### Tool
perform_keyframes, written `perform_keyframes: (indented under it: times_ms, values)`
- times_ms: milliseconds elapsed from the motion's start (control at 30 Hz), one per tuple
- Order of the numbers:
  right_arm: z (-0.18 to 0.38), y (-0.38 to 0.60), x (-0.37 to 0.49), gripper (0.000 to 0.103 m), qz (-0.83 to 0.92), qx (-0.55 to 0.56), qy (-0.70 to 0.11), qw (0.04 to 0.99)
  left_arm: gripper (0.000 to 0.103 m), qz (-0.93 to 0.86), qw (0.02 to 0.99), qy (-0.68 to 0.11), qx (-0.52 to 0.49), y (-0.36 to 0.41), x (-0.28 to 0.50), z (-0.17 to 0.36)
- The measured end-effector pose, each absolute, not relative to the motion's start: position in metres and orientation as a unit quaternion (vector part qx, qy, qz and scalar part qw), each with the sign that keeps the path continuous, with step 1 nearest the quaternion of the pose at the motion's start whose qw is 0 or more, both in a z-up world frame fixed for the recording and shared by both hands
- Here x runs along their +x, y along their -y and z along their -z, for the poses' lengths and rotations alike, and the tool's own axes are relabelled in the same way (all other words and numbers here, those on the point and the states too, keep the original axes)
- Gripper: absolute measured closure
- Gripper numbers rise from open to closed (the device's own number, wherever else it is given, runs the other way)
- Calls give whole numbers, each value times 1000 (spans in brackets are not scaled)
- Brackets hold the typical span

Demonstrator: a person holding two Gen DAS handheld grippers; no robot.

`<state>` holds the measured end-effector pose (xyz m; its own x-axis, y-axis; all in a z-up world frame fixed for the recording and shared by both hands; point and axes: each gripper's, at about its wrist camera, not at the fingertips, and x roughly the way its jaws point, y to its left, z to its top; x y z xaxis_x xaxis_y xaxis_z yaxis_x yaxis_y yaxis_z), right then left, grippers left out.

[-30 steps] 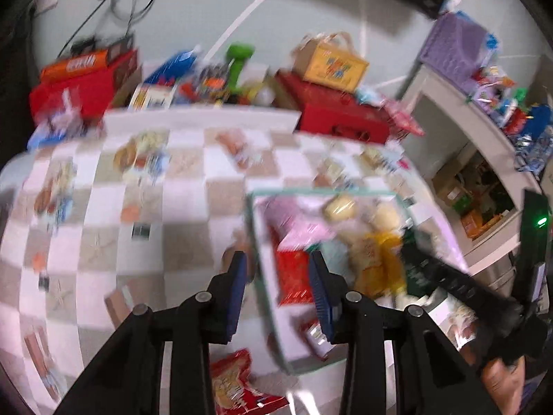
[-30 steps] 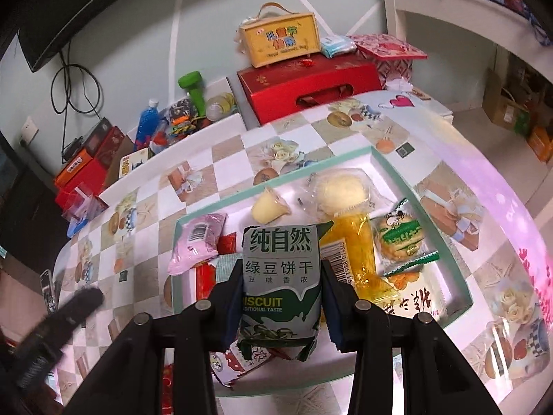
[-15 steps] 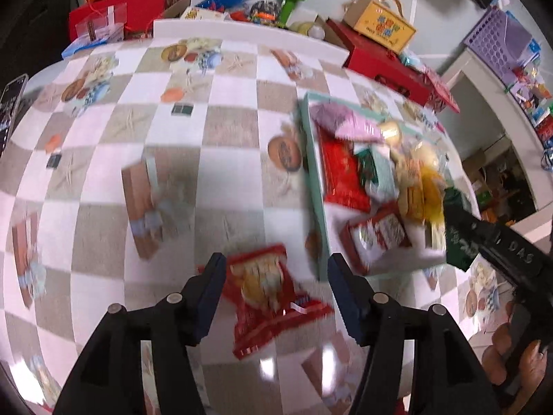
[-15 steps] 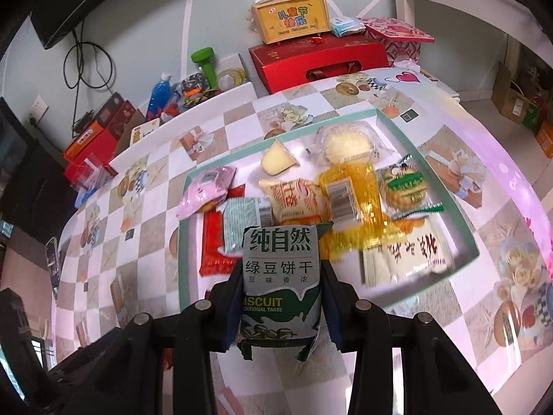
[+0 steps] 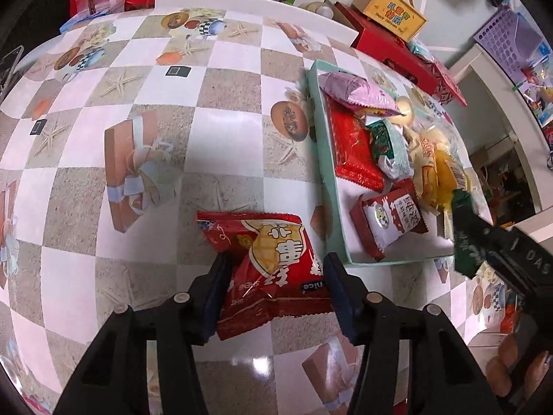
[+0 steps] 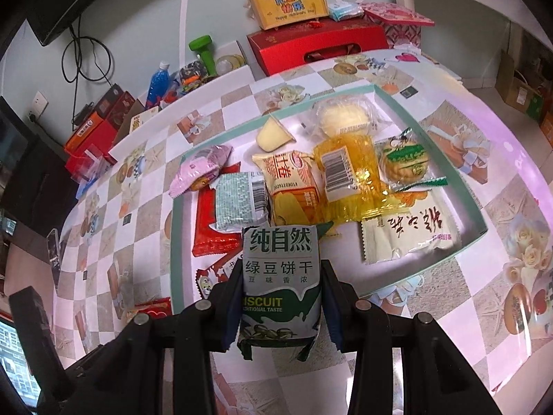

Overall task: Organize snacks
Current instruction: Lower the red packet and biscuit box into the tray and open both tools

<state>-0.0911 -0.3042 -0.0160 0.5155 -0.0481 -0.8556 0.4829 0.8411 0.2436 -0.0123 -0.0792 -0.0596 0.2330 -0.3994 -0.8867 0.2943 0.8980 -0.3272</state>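
- Beside the shallow mint-green tray, the left gripper has its jaws closing around a flat red foil snack packet on the checked tablecloth.
- The right gripper is clamped on a green-and-white biscuit packet.

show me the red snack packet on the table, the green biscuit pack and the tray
red snack packet [image 5: 273,263], left wrist view, middle of its printed front
green biscuit pack [image 6: 280,276], right wrist view, centre of its label
tray [image 6: 175,242], right wrist view, its teal left wall
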Motion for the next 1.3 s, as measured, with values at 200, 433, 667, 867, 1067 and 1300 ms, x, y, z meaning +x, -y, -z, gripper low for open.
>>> perform_keyframes:
  times_ms: [200, 433, 667, 867, 1067, 1300]
  values:
    - [24, 307, -87, 60, 156, 236, -473, 834, 49, 228, 796, -558, -54, 78, -7, 45]
    - [31, 313, -82, 60, 158, 238, -477, 831, 49, 275, 815, -508, -50, 104, 2, 8]
    - [30, 331, -78, 60, 169, 248, -464, 833, 49, 330, 808, -488, -6, 158, 1, 7]
    - [32, 344, -72, 60, 175, 253, -454, 836, 49, 351, 802, -483, 17, 186, 6, 18]
    - [38, 348, -70, 58, 182, 254, -457, 833, 40, 354, 800, -485, 15, 188, 9, 26]
    - [30, 347, -73, 47, 185, 249, -449, 838, 27, 361, 796, -486, -11, 176, 4, 15]
